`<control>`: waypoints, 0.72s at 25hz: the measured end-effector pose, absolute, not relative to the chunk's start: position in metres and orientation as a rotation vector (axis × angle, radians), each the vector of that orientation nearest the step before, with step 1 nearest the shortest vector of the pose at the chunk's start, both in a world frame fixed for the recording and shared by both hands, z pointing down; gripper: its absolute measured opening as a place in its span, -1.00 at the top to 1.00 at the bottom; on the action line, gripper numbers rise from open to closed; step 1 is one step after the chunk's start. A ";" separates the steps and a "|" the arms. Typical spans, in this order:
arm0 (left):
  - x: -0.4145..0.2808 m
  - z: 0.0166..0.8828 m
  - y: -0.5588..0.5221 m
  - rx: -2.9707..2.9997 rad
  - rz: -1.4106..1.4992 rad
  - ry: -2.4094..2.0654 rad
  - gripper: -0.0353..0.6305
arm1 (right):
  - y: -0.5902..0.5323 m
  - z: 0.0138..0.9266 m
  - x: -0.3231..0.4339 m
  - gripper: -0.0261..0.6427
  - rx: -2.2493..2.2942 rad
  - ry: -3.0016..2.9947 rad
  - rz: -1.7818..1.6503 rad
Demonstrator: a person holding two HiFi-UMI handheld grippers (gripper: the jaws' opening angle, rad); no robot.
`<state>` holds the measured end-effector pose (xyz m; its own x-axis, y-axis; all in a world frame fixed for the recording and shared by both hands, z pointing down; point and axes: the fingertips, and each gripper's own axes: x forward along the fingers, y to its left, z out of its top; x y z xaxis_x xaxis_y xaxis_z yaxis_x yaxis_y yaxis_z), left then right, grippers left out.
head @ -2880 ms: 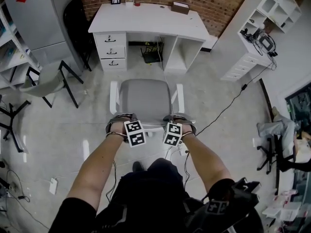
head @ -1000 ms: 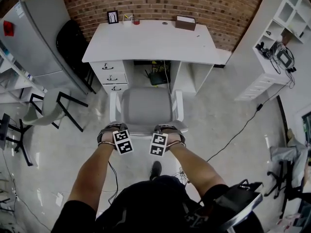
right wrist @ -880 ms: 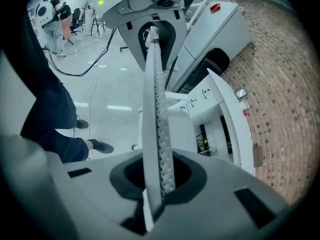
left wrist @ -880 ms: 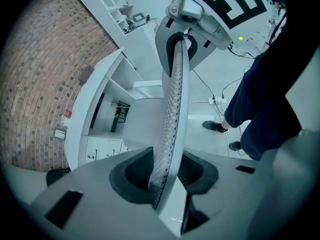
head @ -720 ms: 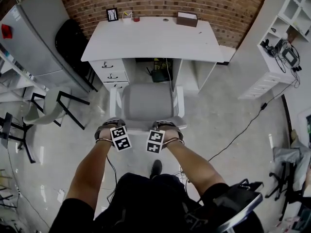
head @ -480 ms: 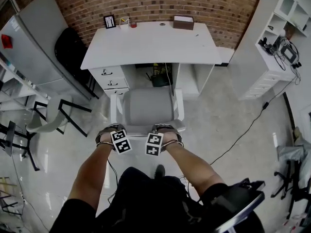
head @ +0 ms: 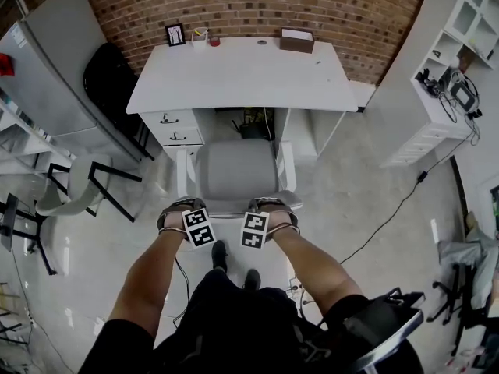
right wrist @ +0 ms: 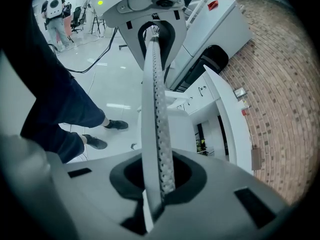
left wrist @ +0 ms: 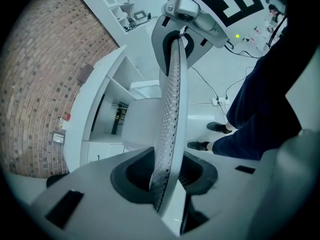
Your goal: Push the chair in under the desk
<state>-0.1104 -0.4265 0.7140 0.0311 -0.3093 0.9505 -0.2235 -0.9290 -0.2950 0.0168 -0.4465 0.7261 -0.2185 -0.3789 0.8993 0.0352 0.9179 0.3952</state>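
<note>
The chair (head: 234, 170) has a grey seat and white arms, and it faces the kneehole of the white desk (head: 242, 72). The front of its seat reaches the desk's front edge. My left gripper (head: 189, 213) holds the left end of the backrest's top rim, and my right gripper (head: 267, 211) holds the right end. In the left gripper view the perforated backrest (left wrist: 172, 99) runs between the jaws, which are closing on it. In the right gripper view the backrest (right wrist: 152, 94) is pinched the same way.
Drawers (head: 173, 135) fill the desk's left side. A picture frame (head: 175, 34) and a box (head: 296, 40) stand on the desk's far edge. A folding chair (head: 78, 189) is to the left, white shelves (head: 452, 61) are to the right, and a cable (head: 390, 216) crosses the floor. The person's feet (head: 220, 254) are behind the chair.
The chair has rolled forward from the open floor up to the desk, both grippers staying on its backrest. The person has stepped forward behind it.
</note>
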 end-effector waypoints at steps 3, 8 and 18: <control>-0.109 0.715 -0.443 -2.226 -2.049 0.557 0.56 | -0.465 0.727 0.018 0.79 0.273 -1.740 -0.398; -0.112 0.715 -0.467 -2.248 -2.015 0.525 0.57 | -0.490 0.729 0.015 0.80 0.276 -1.729 -0.393; -0.114 0.716 -0.509 -2.283 -2.010 0.460 0.58 | -0.532 0.730 0.015 0.80 0.299 -1.706 -0.394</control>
